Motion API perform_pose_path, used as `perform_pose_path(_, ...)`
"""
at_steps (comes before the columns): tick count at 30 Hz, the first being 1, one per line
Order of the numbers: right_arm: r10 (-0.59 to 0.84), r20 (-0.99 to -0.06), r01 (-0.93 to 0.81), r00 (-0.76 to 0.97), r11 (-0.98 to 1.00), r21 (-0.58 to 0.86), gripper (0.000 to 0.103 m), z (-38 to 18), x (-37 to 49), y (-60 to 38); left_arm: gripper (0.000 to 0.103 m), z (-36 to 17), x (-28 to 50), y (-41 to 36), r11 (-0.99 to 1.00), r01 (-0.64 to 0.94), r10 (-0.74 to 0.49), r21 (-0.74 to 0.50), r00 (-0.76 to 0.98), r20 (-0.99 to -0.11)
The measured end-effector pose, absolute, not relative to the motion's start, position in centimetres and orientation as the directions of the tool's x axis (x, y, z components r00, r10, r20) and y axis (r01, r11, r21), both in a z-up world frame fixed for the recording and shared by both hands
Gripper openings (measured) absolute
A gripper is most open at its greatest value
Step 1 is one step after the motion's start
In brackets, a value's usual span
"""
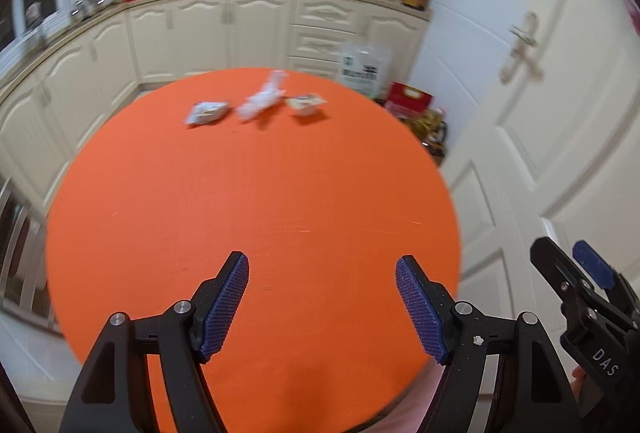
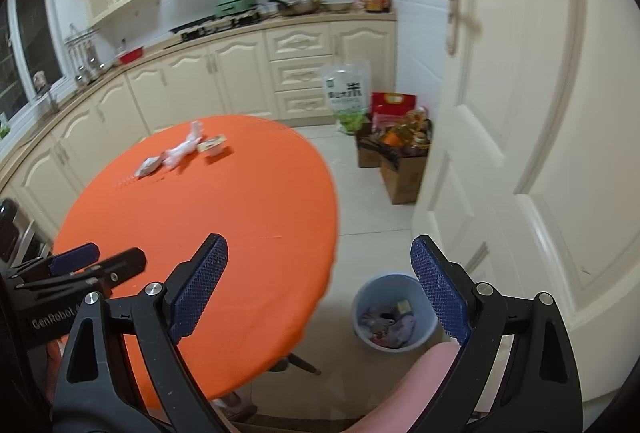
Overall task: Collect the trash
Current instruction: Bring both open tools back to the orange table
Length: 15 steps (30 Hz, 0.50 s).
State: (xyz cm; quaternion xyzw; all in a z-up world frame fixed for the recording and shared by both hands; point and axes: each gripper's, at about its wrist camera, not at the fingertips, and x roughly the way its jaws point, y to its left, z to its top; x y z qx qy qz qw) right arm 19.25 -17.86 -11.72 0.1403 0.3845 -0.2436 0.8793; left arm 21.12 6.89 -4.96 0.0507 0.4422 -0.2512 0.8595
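**Both jaws spread, trash waiting at the far edge**

Jaws on our left gripper [image 1: 322, 307] and right gripper [image 2: 320, 289] are standing spread with nothing between them. We are holding the left gripper over the near edge of the round orange worktop [image 1: 256, 201], the right just past its right edge. Near the far edge three pieces of trash are lying in a row: a crumpled packet [image 1: 207, 113], a white wrapper [image 1: 262, 99] and a small tray [image 1: 306, 101]. Beside the worktop, a blue bin [image 2: 390, 307] is sitting on the floor with scraps inside.
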Motion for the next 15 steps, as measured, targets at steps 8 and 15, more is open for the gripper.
perform_pose_path(8,-0.257,-0.765,0.462,0.59,0.885,0.059,0.092,-12.7,21.9,-15.2,0.074,-5.0,23.8,9.3,0.922,0.365,-0.314,-0.134,0.498,-0.808)
perform_pose_path(15,-0.203,-0.794,0.409,0.573,0.91,0.063,0.092,-14.2,24.9,-14.2,0.074,-5.4,26.6,8.8,0.942,0.31,-0.271,-0.128,0.48,-0.835)
